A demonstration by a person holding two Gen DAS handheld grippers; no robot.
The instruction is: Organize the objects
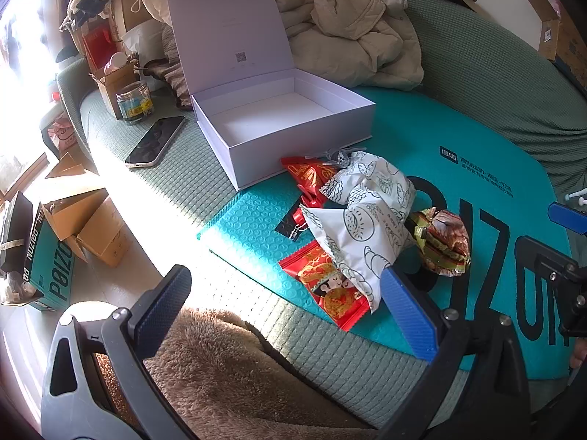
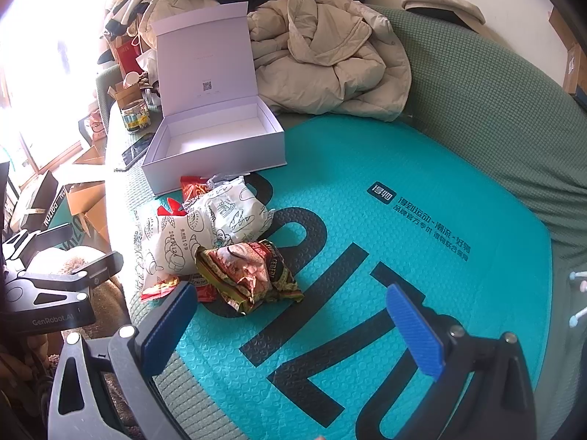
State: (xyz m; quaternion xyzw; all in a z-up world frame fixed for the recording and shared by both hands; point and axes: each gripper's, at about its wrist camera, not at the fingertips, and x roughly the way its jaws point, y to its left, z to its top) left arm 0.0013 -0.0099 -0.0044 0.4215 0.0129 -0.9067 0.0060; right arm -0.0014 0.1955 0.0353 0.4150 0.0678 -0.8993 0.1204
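Both wrist views face couch, sharing white box [image 1: 282, 124]

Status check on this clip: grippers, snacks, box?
Left gripper and right gripper open, empty. Snack packets piled beside white box, box open, nothing inside. Path unobstructed.

You're working over a green quilted sofa [image 2: 495, 117]. On its seat lies a teal bubble mailer [image 2: 367, 220]; a white box [image 2: 216, 154] with its lid up sits partly on the mailer's far end. Snack packets [image 2: 205, 227] are heaped on the mailer just in front of the box. A phone [image 1: 156, 141], a jar [image 1: 135, 102], a beige jacket [image 2: 330, 62] and a brown fleece blanket [image 1: 220, 366] also rest on the sofa.
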